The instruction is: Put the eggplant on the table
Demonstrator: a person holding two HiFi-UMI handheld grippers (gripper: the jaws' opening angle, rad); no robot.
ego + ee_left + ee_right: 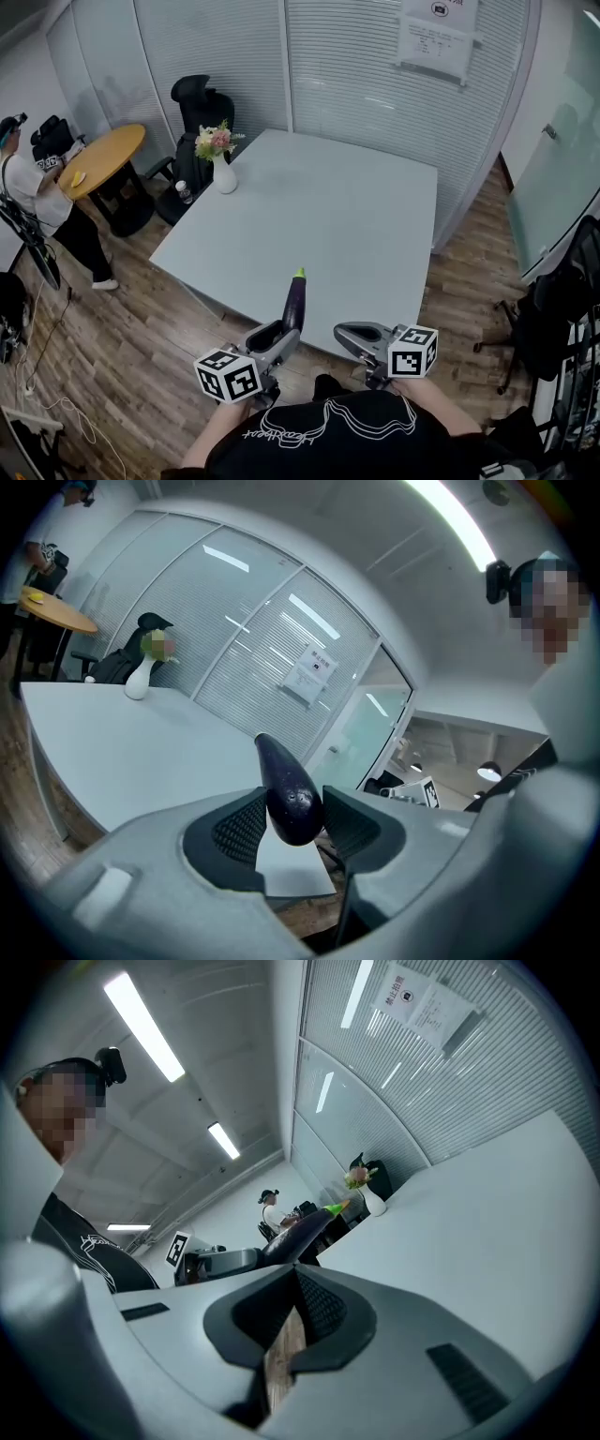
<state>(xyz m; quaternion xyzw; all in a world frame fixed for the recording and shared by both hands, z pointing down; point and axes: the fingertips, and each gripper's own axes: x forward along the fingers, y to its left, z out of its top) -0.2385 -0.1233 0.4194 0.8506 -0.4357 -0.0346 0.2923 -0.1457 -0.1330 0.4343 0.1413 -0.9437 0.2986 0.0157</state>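
Observation:
The dark purple eggplant (pixel 294 302) with a green stem sticks forward from my left gripper (pixel 286 330), its tip over the near edge of the pale grey table (pixel 356 216). In the left gripper view both pads press the eggplant (pixel 289 789) at its thick end, so the left gripper (pixel 292 822) is shut on it. My right gripper (pixel 342 336) is beside it at the table's near edge. Its pads (pixel 319 1302) meet with nothing between them. From the right gripper view the eggplant (pixel 300 1235) shows off to the left.
A white vase of flowers (pixel 223 173) stands at the table's far left corner, with a small bottle (pixel 185 192) just past that edge. A black office chair (pixel 197 103), a round wooden table (pixel 103 159) and a person (pixel 37 197) are at the left. Glass walls close the back.

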